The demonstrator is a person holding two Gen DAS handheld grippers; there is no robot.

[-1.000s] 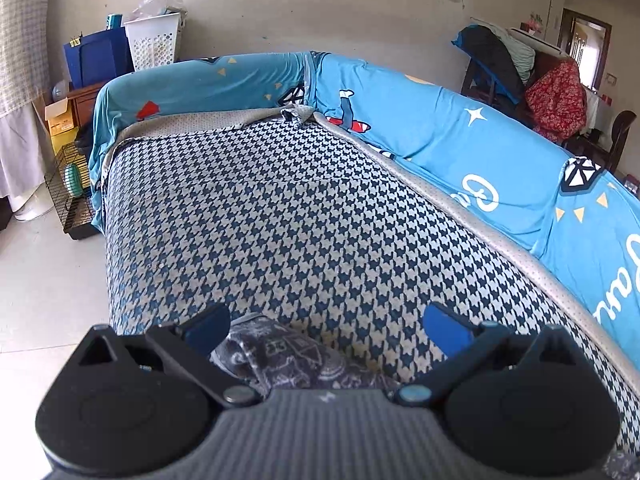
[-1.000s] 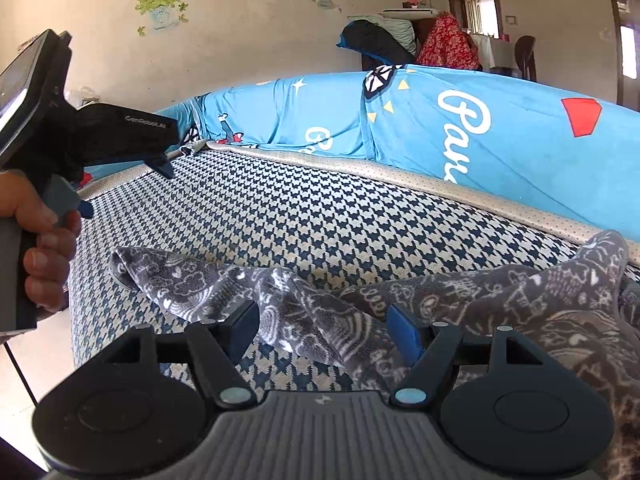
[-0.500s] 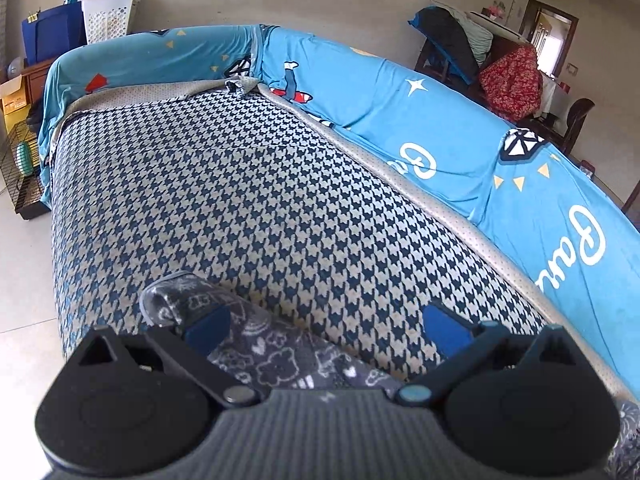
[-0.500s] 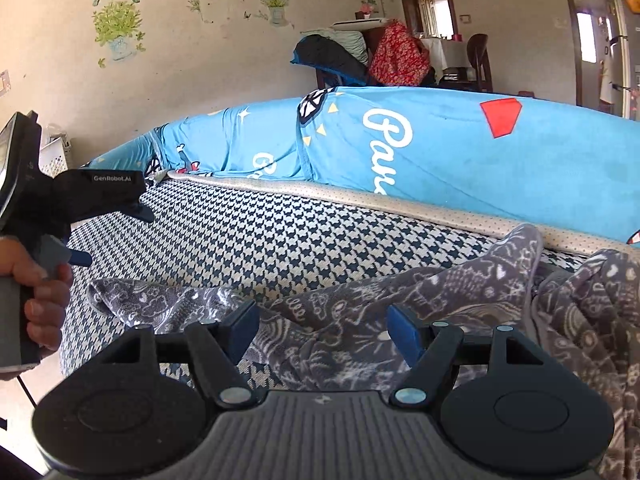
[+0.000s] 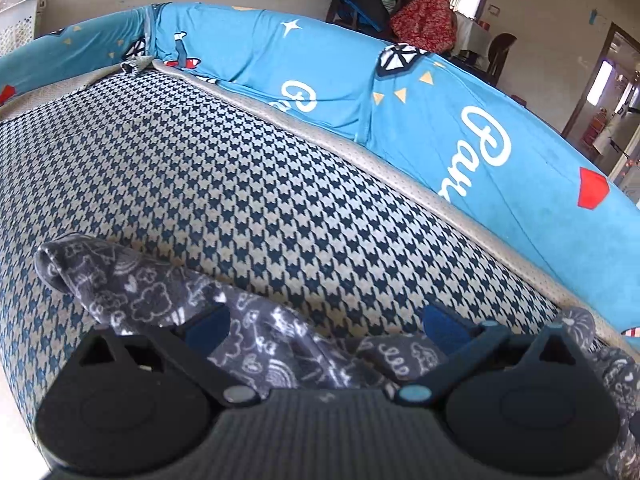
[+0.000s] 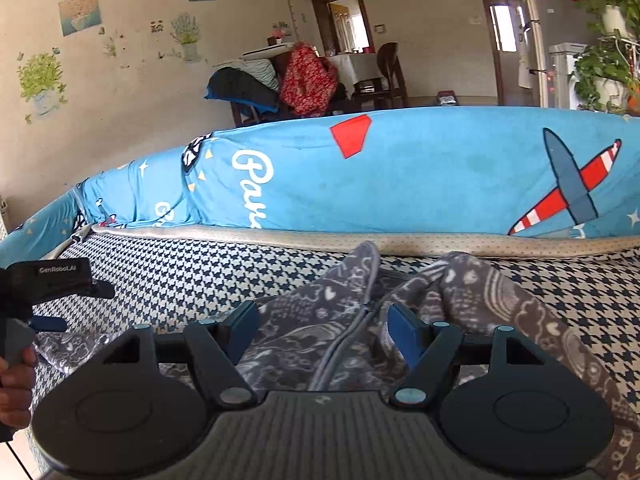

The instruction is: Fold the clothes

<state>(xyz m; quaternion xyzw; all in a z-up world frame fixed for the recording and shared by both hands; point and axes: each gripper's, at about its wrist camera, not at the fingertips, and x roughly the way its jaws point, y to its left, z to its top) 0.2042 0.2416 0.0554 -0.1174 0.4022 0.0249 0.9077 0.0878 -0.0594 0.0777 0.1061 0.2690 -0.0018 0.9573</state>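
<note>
Nearest the right wrist view, the right gripper (image 6: 322,326) hangs over a bunched part of the garment (image 6: 360,320), fingers spread. Cloth with a grey piped seam lies between the blue pads, but neither pad presses on it; nothing is held.

In the left wrist view, the left gripper (image 5: 326,326) is likewise spread wide above the garment's narrow end (image 5: 132,280), which looks like a sleeve or leg. The left pad sits just over the cloth; the right pad is clear of it. No grip there either.

The garment, dark grey with white doodle print, lies crumpled along the front of the sofa seat (image 5: 224,168), stretched from the narrow end on the left to a heaped mass on the right.

Judgement: the task is at an early step, with both tools placed for a first hold and no fold made. The next move calls for each gripper to come down and close on a single clean edge, the left at the narrow end, the right at the seam, then draw the piece flat. Pinching several layers in the heap would be a risk.

Writing: the left tool's body (image 6: 56,276), seen from the right view, reads "GenRobot.AI", slightly blurred. Farther back, the blue cover (image 6: 400,168) on the backrest bears white script reading "Pau", the rest hidden; a similar word shows in the left view.
</note>
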